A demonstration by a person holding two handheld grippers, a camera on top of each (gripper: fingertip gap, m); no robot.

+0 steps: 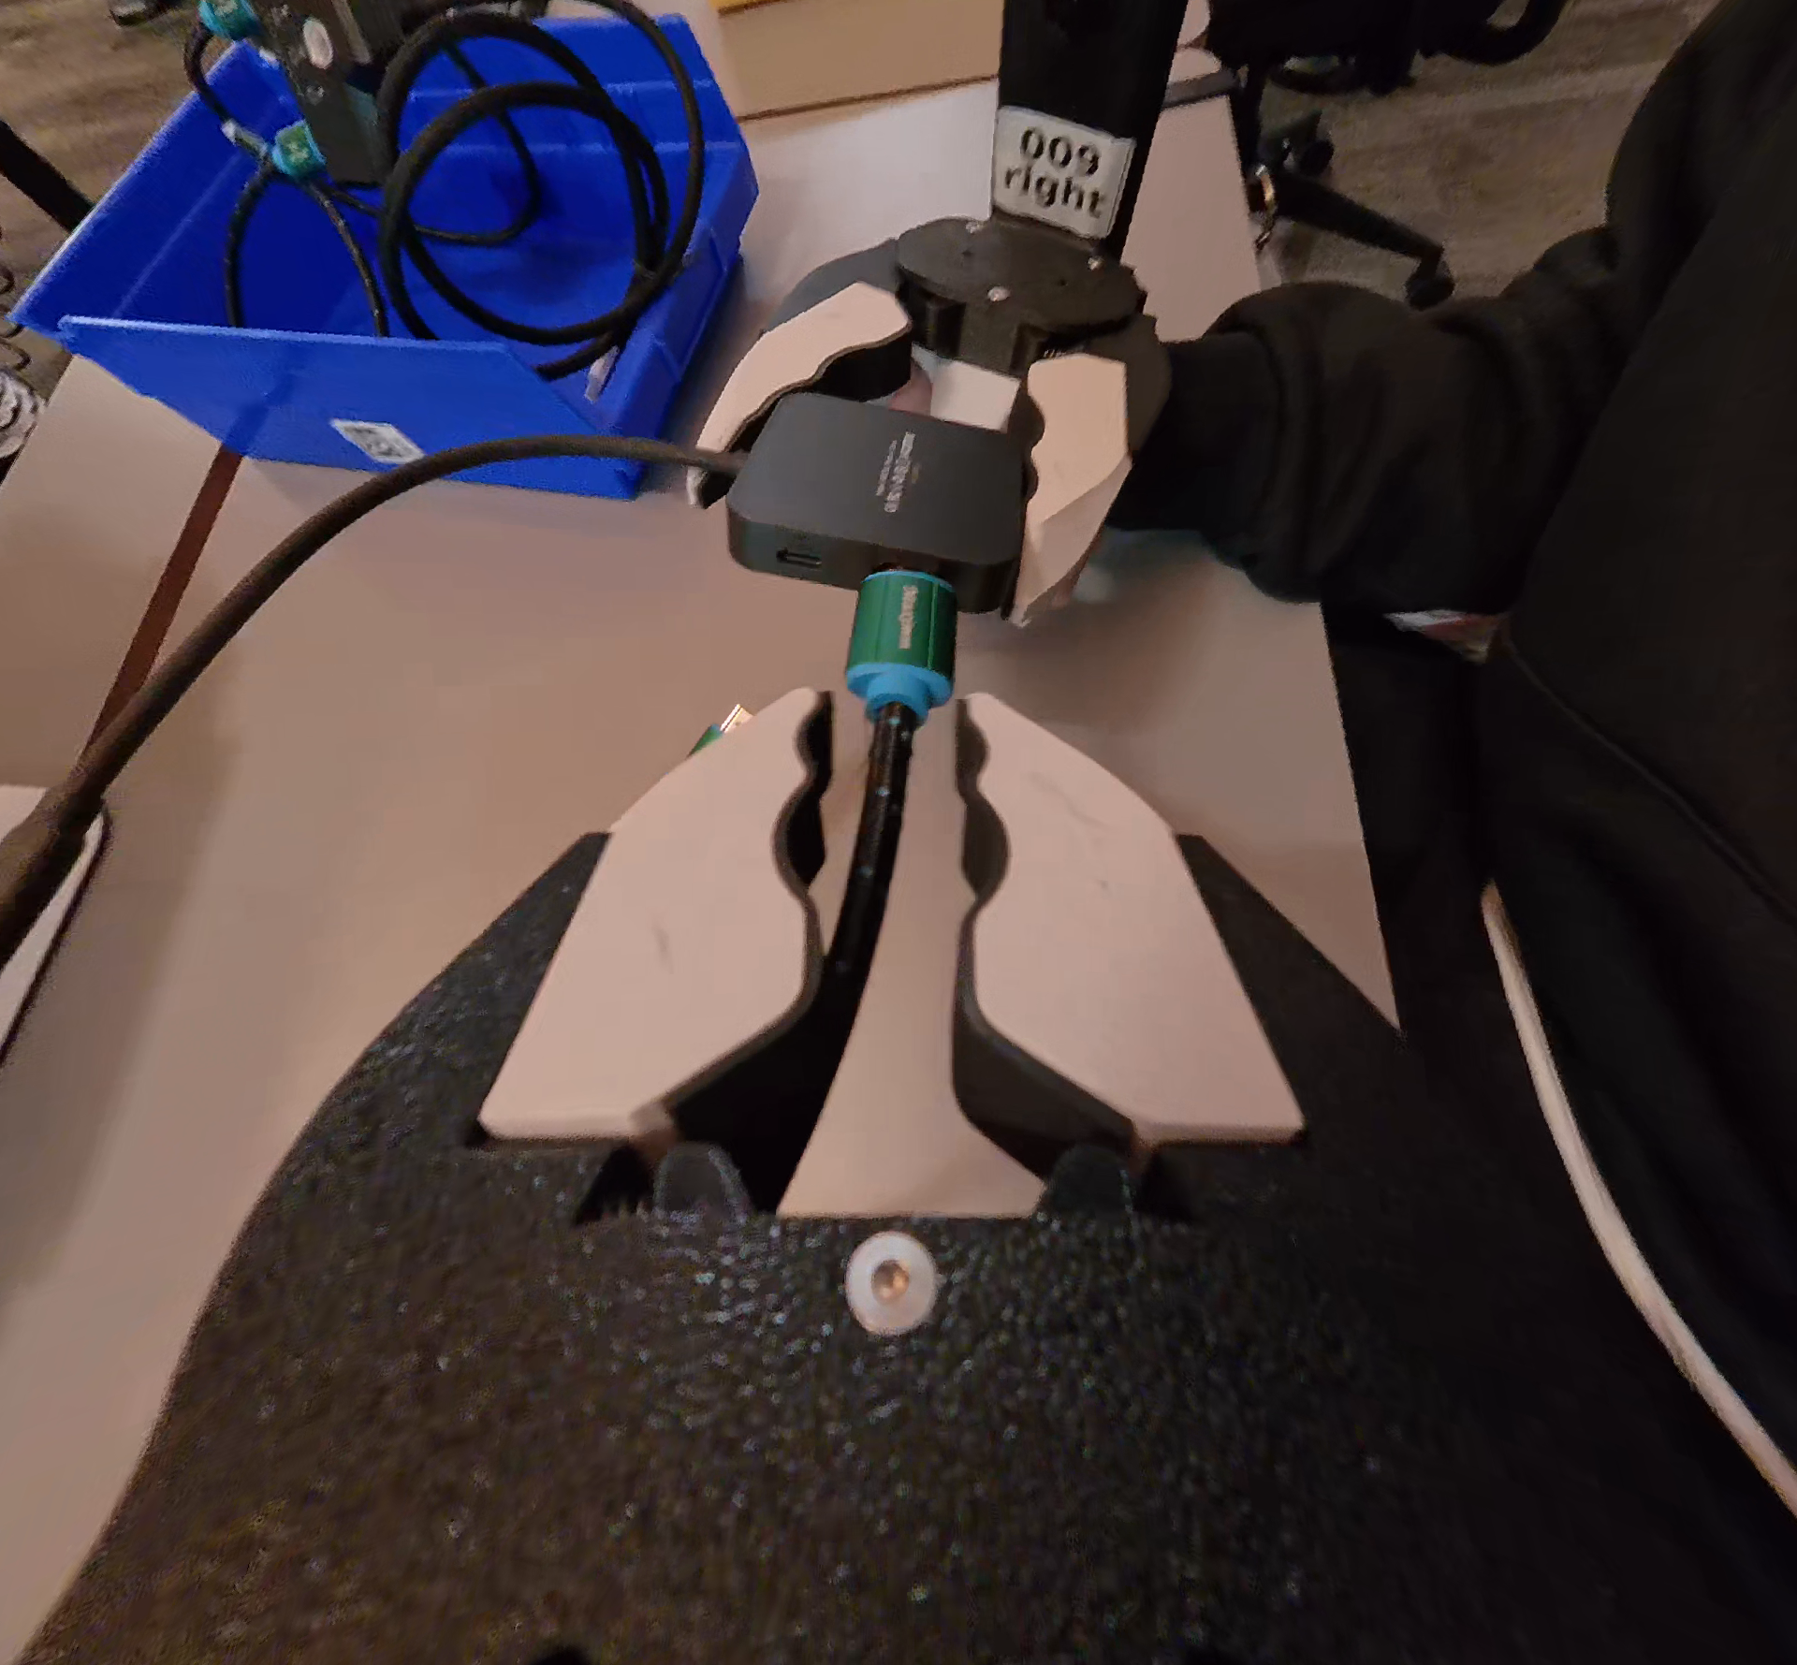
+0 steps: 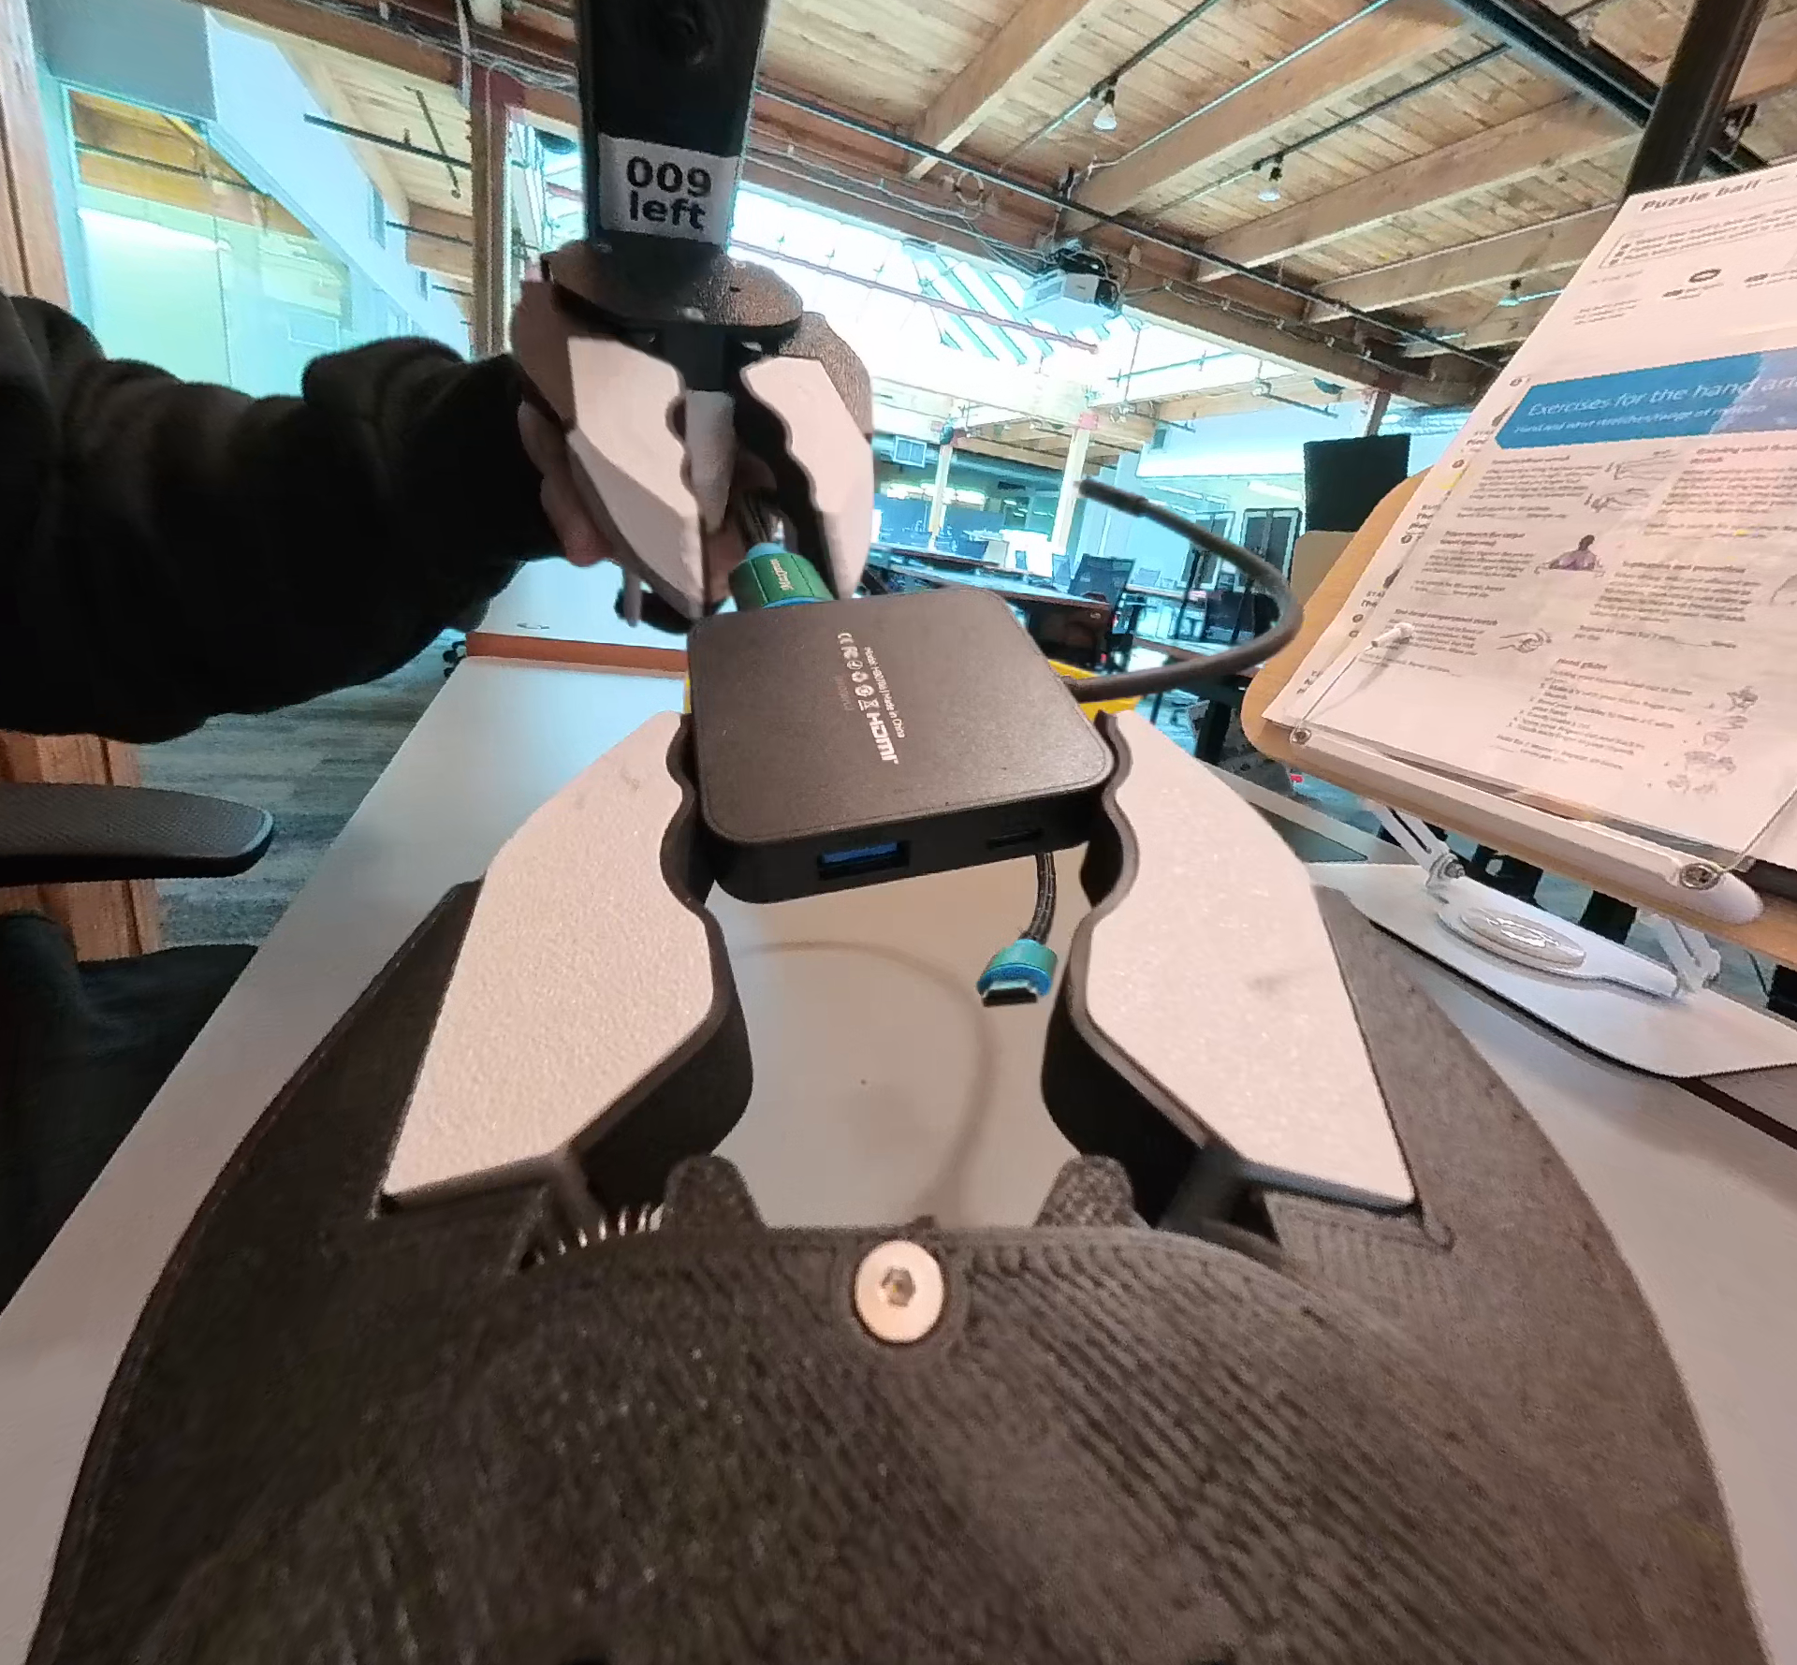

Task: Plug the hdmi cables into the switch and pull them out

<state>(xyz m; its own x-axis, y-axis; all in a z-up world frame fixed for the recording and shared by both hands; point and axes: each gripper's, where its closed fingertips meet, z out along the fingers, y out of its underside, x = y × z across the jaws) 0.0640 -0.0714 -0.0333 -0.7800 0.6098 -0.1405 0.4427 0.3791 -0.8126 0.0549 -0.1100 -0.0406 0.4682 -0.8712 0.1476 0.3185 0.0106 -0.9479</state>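
Note:
My right gripper is shut on the sides of a black HDMI switch and holds it above the table. It also shows in the left wrist view, where the switch faces me. A green HDMI plug with a blue collar sits in the switch's near port. My left gripper is open, its fingers either side of the plug's black cable just behind the collar. A second teal-tipped HDMI plug lies loose on the table under the switch.
The switch's own thick black lead runs off to the left. A blue bin with coiled black cables stands at the far left. A document stand with printed pages is on the right. A person's black sleeve is close.

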